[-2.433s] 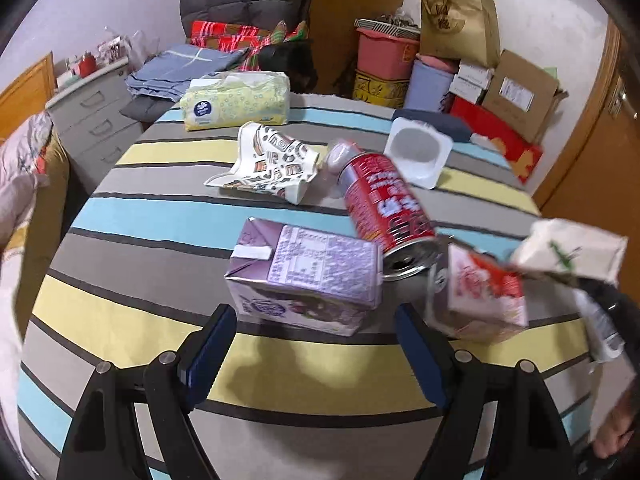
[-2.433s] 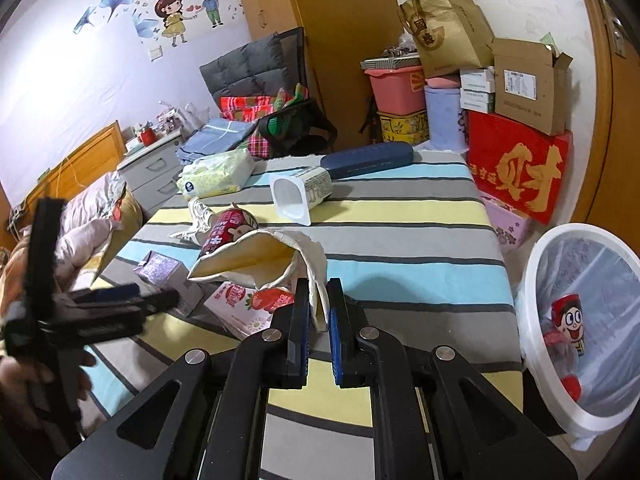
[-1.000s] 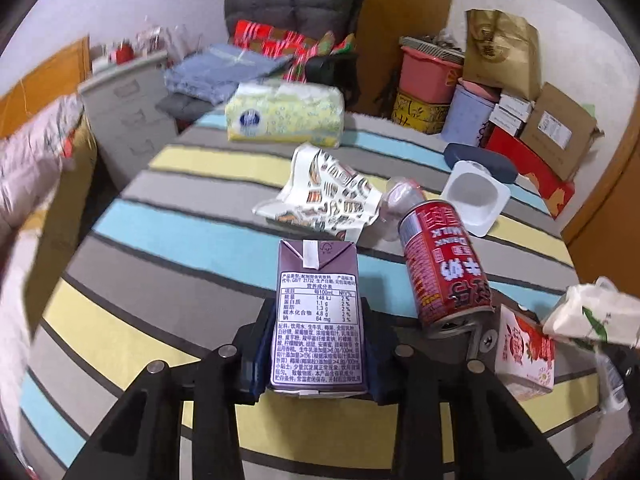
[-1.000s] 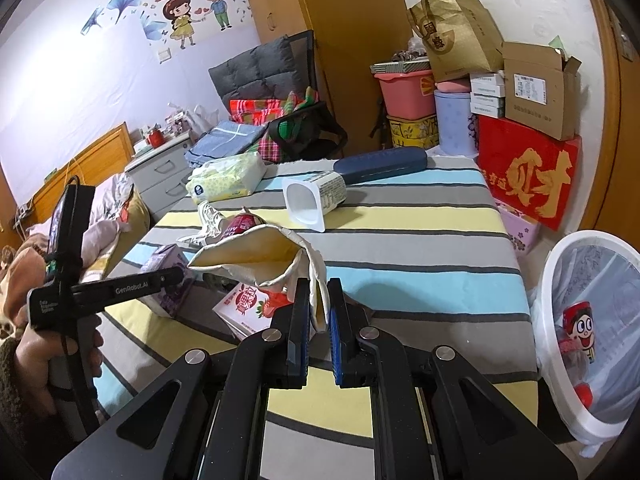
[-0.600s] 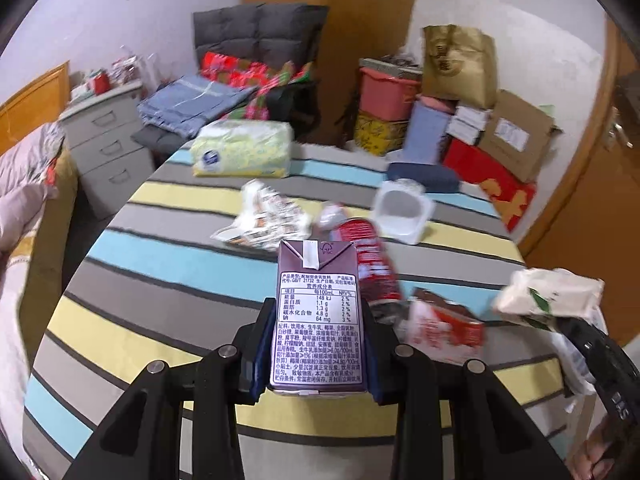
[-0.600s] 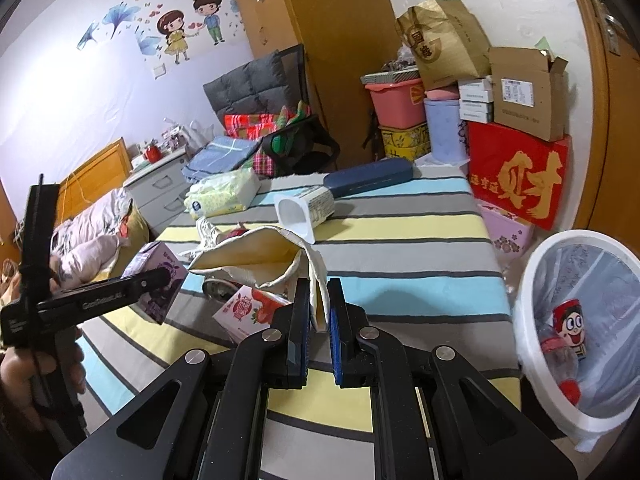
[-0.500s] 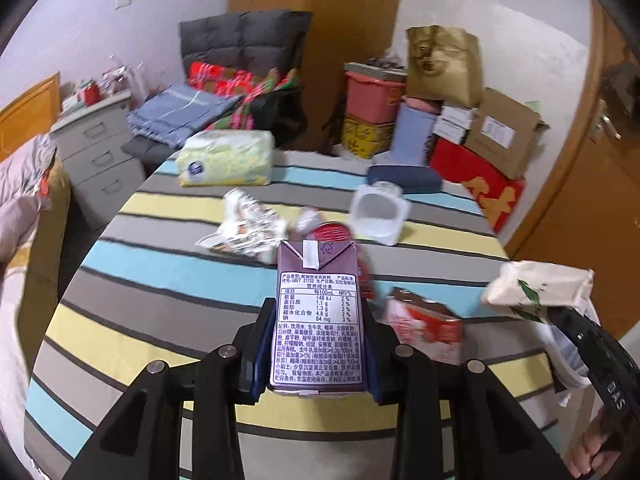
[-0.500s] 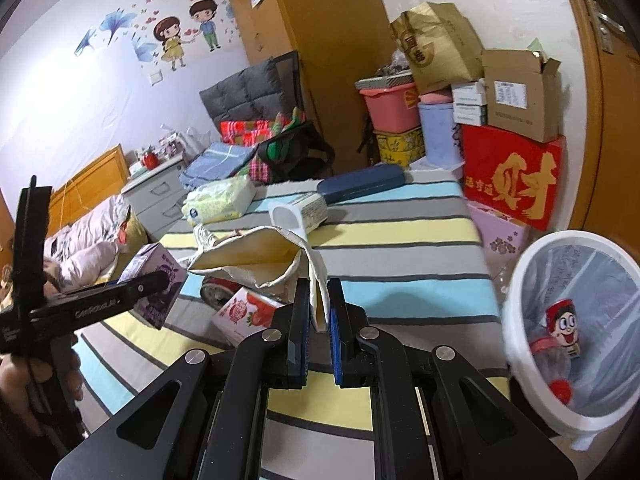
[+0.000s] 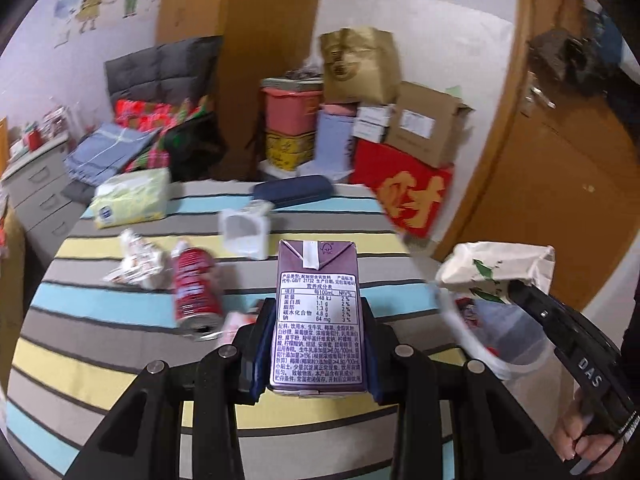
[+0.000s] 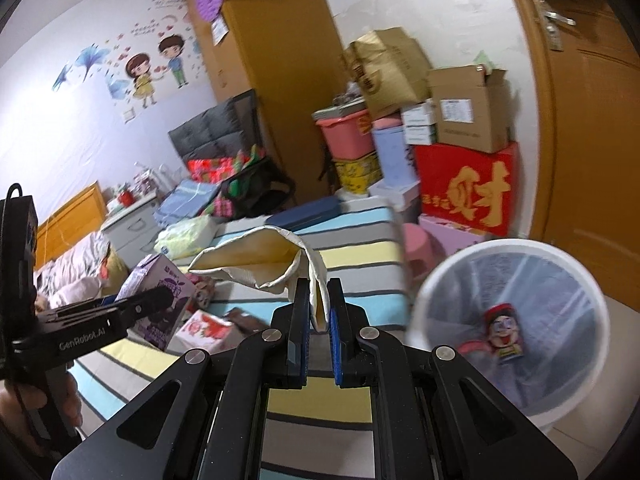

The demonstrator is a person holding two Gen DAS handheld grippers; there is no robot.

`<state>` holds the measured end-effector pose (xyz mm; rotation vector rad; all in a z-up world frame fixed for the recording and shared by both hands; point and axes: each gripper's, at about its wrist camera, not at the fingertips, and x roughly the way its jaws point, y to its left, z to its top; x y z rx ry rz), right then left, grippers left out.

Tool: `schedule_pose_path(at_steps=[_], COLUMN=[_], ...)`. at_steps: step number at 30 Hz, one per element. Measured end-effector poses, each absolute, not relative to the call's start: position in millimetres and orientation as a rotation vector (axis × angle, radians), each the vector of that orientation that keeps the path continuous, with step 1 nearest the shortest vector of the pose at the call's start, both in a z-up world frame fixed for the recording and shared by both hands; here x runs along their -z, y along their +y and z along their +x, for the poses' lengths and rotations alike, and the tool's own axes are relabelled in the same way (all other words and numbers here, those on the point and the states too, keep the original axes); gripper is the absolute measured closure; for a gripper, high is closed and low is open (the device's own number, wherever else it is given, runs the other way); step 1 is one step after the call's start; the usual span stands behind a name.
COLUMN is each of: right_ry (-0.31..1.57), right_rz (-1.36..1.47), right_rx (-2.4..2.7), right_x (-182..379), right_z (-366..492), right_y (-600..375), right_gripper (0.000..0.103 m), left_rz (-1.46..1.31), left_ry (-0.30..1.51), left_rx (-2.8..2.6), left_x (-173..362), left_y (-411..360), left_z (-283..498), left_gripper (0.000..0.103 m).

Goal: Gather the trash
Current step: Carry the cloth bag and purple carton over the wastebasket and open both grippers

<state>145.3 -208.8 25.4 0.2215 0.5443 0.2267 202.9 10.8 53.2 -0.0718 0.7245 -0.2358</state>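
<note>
- The left tongs [image 9: 318,344] are closed onto a purple drink carton [image 9: 318,312], pads pressed on its two narrow sides; the carton stands upright between them, printed label toward the camera, lifted clear of the striped desk [image 9: 100,364].
- The right tongs [image 10: 319,320] are pinched nearly shut on the edge of a cream paper bag [image 10: 260,260], which fans out above and to the left of the fingers, off the desk surface.
- From the left wrist view, the same paper bag [image 9: 496,264] hangs past the desk's right edge, above the white trash bin [image 9: 488,344].
- The trash bin [image 10: 516,320] stands on the floor just beside the desk's right edge, lined with a clear bag; a small red packet with a cartoon face [image 10: 506,336] lies inside.
- On the desk: a red can [image 9: 196,292] on its side near the middle, a crumpled printed wrapper [image 9: 136,260] left of it, a white plastic cup [image 9: 244,232] lying on its side behind, and a red-and-white strawberry carton [image 10: 204,330] toward the near edge.
- At the far edge lie a pale yellow tissue pack [image 9: 130,198] and a dark blue case [image 9: 294,192].
- A hand [image 9: 580,436] grips the right tool's handle at the lower right of the left wrist view.
</note>
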Motion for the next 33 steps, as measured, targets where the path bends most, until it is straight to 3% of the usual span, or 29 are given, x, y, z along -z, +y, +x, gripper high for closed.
schedule_pose_path(at_steps=[17,33], right_ry=[0.52,0.655], right_rz=[0.251,0.276], right_rx=[-0.045,0.057], right_x=[-23.3,10.1], right_z=[124.0,134.4], right_y=[-289.0,-342.7], right_gripper=[0.094,0.094], left_rz=[0.051,0.125], left_ry=[0.714,0.826], left_rx=[0.448,0.564], left_x=[-57.0,-13.0], left_y=[-126.5,-216.6], left_z=[195.4,216.4], left_gripper=[0.065,0.065])
